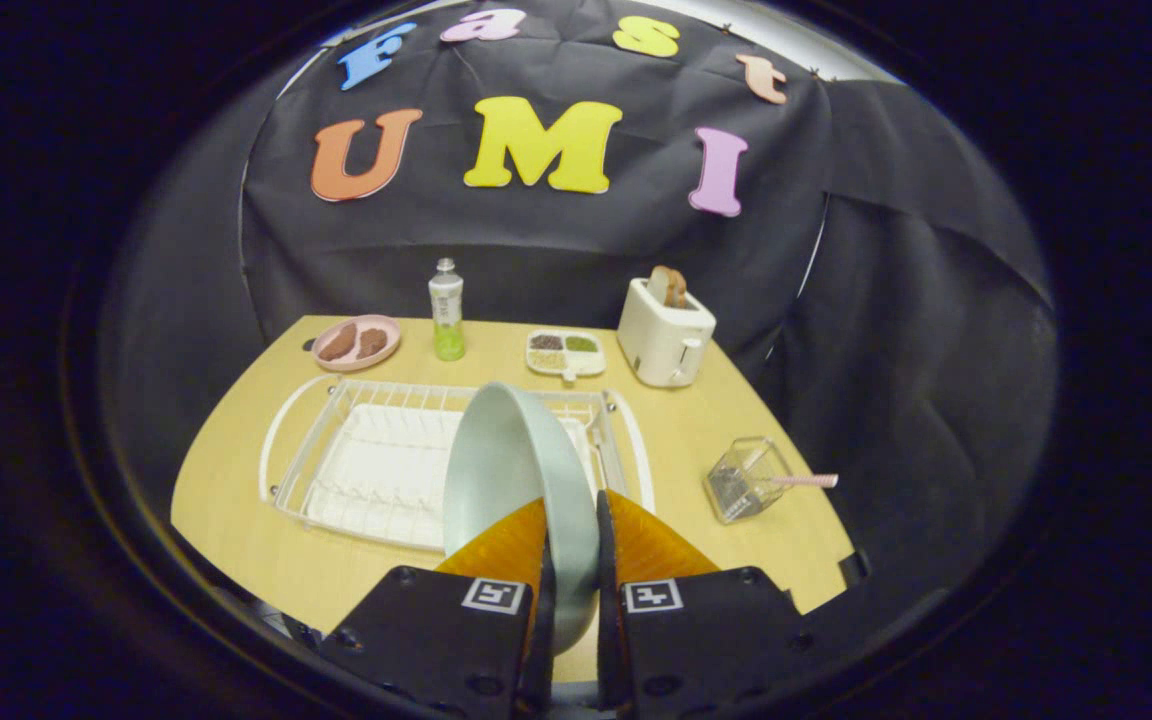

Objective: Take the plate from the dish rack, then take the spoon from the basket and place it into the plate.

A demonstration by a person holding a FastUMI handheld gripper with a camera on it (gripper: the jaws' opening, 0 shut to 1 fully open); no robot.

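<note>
A pale grey-green plate [506,470] stands on edge between my fingers, held up above the white wire dish rack [356,470]. My gripper [572,535] is shut on the plate's rim, one finger on each face. To the right of the rack sits a clear basket [744,482] lying tilted on the wooden table, with a pink-handled spoon [804,481] sticking out of it to the right. The plate hides part of the rack's right side.
At the back of the table [246,520] stand a pink plate with brown food [357,342], a green bottle [446,312], a small divided tray [565,353] and a white toaster with bread [665,333]. Black cloth walls close in behind and to the right.
</note>
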